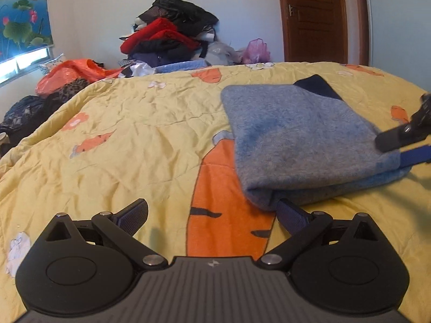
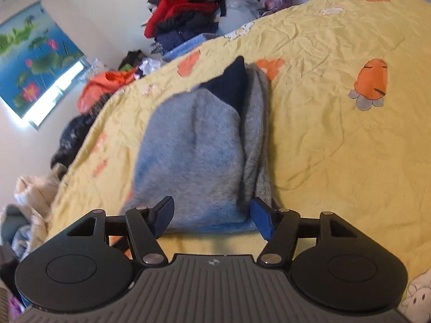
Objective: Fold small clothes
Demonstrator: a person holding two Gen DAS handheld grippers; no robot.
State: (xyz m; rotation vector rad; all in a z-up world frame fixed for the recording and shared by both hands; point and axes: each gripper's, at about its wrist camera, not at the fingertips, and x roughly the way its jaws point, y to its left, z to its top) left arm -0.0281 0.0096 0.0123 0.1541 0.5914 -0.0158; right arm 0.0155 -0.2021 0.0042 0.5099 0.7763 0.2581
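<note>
1. Your left gripper [image 1: 212,215] stands with jaws spread wide over the yellow quilt [image 1: 121,134], nothing between them; its right finger tip touches the near corner of the folded grey garment [image 1: 301,134].
2. The garment lies folded on the quilt, a dark navy part [image 2: 231,80] showing at its far end.
3. Your right gripper [image 2: 212,218] straddles the garment's near edge, jaws part open; whether the pads press the cloth, I cannot tell.

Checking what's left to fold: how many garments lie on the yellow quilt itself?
1: a grey fleece garment folded on the quilt, between both grippers. More may be hidden in the pile beyond.
</note>
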